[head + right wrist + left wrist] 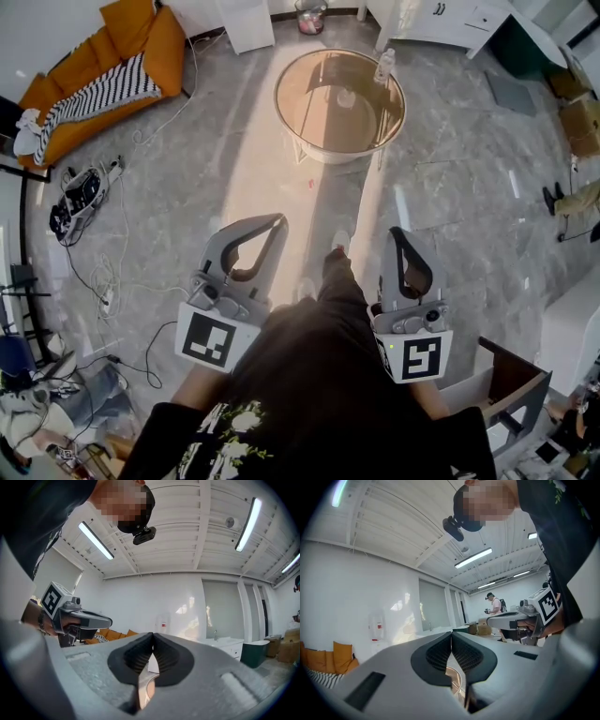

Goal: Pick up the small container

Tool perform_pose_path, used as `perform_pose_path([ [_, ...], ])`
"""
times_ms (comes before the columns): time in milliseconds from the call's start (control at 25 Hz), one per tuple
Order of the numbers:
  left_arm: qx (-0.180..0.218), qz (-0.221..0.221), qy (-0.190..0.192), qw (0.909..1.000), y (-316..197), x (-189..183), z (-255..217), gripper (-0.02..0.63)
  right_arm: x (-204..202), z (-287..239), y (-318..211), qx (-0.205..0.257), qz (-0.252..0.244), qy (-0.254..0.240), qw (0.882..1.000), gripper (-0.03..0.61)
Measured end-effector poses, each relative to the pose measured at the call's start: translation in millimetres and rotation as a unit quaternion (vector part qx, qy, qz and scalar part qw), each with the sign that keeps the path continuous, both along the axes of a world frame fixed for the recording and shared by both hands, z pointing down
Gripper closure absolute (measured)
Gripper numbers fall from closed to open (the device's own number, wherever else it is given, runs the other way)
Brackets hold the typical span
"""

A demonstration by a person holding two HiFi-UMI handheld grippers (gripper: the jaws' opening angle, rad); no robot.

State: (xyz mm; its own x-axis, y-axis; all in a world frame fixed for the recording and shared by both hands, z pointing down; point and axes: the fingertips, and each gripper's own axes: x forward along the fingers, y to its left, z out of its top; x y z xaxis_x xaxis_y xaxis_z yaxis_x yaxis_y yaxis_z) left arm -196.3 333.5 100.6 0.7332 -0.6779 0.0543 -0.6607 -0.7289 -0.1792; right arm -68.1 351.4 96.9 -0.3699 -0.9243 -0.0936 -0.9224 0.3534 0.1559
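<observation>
A round glass-topped table [309,141] stands on the floor ahead of me. On it sit a small pale round container [347,97] and, at the far right rim, a clear bottle [384,65]. My left gripper [280,218] and right gripper [396,232] are held at waist height, well short of the table, both pointing toward it. In the left gripper view the ribbed pads [440,654] meet with nothing between them. The right gripper's pads [165,654] also meet, empty. Each gripper shows in the other's view: the right gripper [516,619], the left gripper [77,618].
An orange sofa [141,42] with a striped blanket stands at the far left. Cables and gear [82,199] lie on the floor below it. A bin [310,16] and white cabinets [450,19] line the far wall. A wooden box [514,386] is at my right. Another person [493,603] stands far off.
</observation>
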Motion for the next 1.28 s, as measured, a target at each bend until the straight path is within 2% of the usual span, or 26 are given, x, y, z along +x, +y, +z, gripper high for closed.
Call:
perform_pose_path([
  [400, 0.004, 0.006, -0.002, 1.0000, -67, 44, -9, 0.600, 37, -7, -63, -0.004, -0.017, -0.006, 1.000, 0.581],
  [680, 0.006, 0.012, -0.010, 0.9999, -111, 90, -15, 0.600, 80, -14, -109, -0.001, -0.023, -0.006, 1.000, 0.578],
  [720, 0.006, 0.012, -0.011, 0.9998, -116, 95, -16, 0.600, 85, -15, -116, 0.001, -0.026, -0.008, 1.000, 0.572],
  [760, 0.006, 0.011, -0.013, 0.9998, -121, 99, -18, 0.600, 89, -16, -122, 0.002, -0.031, -0.011, 0.999, 0.482],
  [800, 0.006, 0.008, -0.014, 0.9998, -126, 102, -19, 0.600, 92, -17, -129, 0.002, -0.037, -0.016, 0.999, 0.460],
  [1120, 0.011, -0.017, -0.021, 0.9996, -167, 126, -24, 0.600, 113, -22, -177, 0.010, -0.061, -0.012, 0.998, 0.461],
  [1280, 0.011, -0.027, -0.017, 0.9994, -180, 137, -20, 0.600, 124, -17, -188, 0.010, -0.073, 0.001, 0.997, 0.487],
])
